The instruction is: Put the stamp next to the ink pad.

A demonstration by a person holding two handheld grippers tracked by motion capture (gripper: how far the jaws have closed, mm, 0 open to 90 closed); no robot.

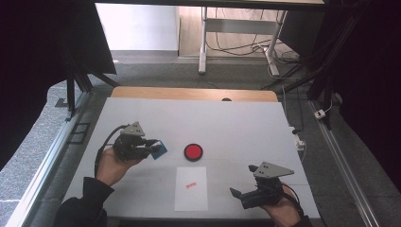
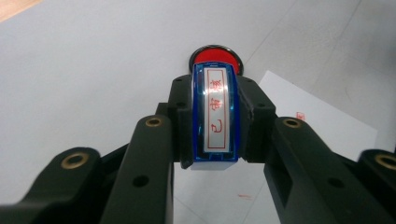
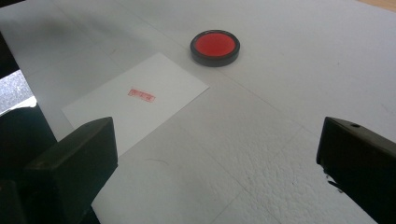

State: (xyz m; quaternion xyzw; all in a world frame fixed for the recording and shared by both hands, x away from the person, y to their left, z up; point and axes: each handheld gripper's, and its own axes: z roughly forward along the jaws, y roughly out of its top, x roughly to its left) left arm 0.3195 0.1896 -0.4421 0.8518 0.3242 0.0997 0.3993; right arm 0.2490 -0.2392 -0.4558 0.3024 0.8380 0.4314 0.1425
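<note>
High view: the left gripper [image 1: 150, 146] holds a blue stamp [image 1: 159, 149] above the counter [image 1: 236, 123], just left of the red ink pad [image 1: 193, 152]; a paper sheet [image 1: 191, 188] lies nearer. Left gripper view: jaws clamped on the stamp, red Chinese characters on its label. Right gripper view: the right gripper [image 3: 217, 154] has jaws wide apart, empty; a red rectangular imprint [image 3: 141, 95] marks the sheet, too small to read.

Left gripper [image 1: 152, 147] jaws clamped tight; right gripper [image 1: 242, 180] jaws spread wide.

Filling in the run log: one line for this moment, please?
left gripper: shut on stamp | right gripper: open | paper: stamped | ink pad: open
</note>
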